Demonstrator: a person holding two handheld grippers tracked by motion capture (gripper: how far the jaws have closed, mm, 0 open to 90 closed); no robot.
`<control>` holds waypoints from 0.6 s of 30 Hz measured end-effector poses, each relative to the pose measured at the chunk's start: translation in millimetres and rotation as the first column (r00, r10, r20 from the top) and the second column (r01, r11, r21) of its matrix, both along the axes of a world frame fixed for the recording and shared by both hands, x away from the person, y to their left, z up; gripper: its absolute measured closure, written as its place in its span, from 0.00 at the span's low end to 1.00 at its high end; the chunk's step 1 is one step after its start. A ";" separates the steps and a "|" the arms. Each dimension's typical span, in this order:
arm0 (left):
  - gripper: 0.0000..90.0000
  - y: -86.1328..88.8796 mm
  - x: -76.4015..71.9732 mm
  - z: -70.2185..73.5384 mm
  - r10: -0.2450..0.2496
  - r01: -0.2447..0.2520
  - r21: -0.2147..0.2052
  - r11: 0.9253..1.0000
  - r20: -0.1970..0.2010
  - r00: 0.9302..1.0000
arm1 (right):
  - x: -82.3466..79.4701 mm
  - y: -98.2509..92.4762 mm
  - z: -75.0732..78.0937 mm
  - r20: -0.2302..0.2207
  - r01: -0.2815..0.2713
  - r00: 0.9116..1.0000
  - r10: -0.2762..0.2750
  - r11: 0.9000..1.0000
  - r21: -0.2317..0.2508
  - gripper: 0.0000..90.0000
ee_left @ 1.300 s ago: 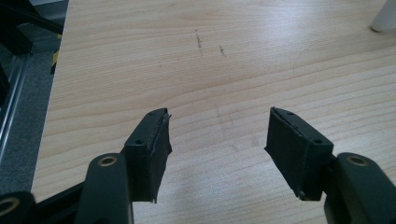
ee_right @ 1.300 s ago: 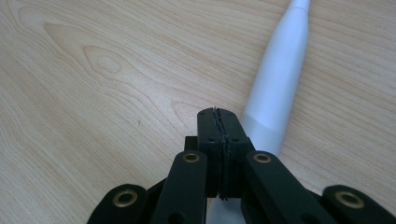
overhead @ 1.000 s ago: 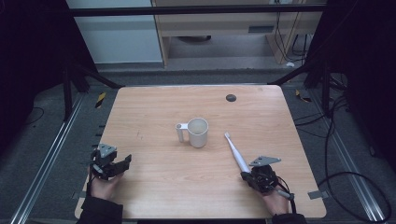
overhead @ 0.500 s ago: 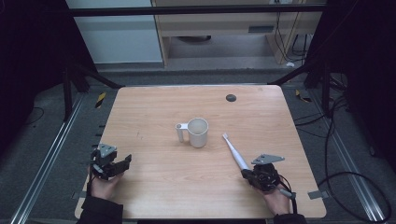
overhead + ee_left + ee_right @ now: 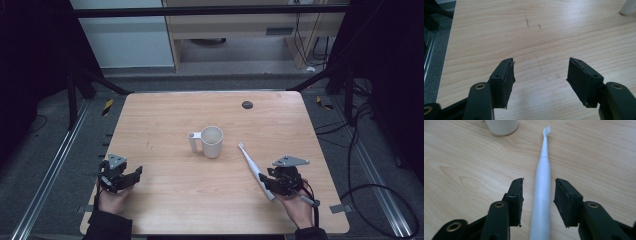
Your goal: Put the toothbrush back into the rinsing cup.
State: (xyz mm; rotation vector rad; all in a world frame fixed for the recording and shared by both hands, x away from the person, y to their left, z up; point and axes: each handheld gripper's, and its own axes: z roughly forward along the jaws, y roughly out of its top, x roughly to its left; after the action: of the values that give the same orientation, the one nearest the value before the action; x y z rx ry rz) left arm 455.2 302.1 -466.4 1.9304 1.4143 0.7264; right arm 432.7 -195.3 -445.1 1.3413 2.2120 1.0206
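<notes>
A white electric toothbrush (image 5: 252,167) lies flat on the wooden table (image 5: 165,120), its head pointing toward a white mug (image 5: 212,141) at the table's middle. My right gripper (image 5: 266,182) sits over the handle end. Its jaws have just been opening, and in the right gripper view the toothbrush (image 5: 541,182) runs between them with a gap on each side, so my right gripper (image 5: 539,191) is open. The mug's base (image 5: 502,125) is ahead to the left. My left gripper (image 5: 132,177) rests near the front left edge. In the left gripper view, my left gripper (image 5: 540,72) is open over bare wood.
A small black disc (image 5: 247,104) lies near the table's far right. The mug's handle (image 5: 627,7) shows at the top right of the left gripper view. Metal rails (image 5: 45,180) and cables (image 5: 370,195) run along the floor on both sides.
The right gripper has let go of the toothbrush handle and lifted a little; the toothbrush now lies flat with its head shifted slightly left. The left gripper has stayed put.
</notes>
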 end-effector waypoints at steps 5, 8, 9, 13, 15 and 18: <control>0.41 -1.4 0.4 -0.8 -0.007 0.007 0.006 1.000 -0.003 1.000 | 9.3 6.6 7.7 0.005 0.014 1.000 -0.014 1.000 0.000 0.55; 0.41 -2.4 0.5 -1.2 -0.012 0.012 0.010 1.000 -0.004 1.000 | 14.2 8.0 10.3 -0.003 0.021 1.000 -0.021 1.000 -0.007 0.52; 0.41 -2.4 0.5 -1.2 -0.013 0.013 0.010 1.000 -0.004 1.000 | 15.8 8.3 11.2 -0.010 0.025 1.000 -0.025 1.000 -0.009 0.51; 0.41 -2.6 0.5 -1.4 -0.013 0.013 0.011 1.000 -0.004 1.000 | 22.8 8.3 14.9 -0.016 0.040 0.999 -0.040 0.999 -0.025 0.50; 0.41 -3.2 0.6 -1.6 -0.014 0.014 0.012 1.000 -0.004 1.000 | 26.4 8.4 18.0 -0.022 0.048 0.999 -0.048 0.999 -0.025 0.49; 0.40 -3.6 0.8 -1.9 -0.017 0.017 0.016 1.000 -0.008 1.000 | 32.6 9.6 22.4 -0.023 0.053 0.998 -0.054 0.998 -0.035 0.48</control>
State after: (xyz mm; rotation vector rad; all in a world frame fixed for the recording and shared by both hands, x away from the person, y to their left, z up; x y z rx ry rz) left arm 456.0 298.4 -468.3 1.9568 1.3991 0.7252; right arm 465.3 -185.7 -422.7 1.3966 2.1886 0.9479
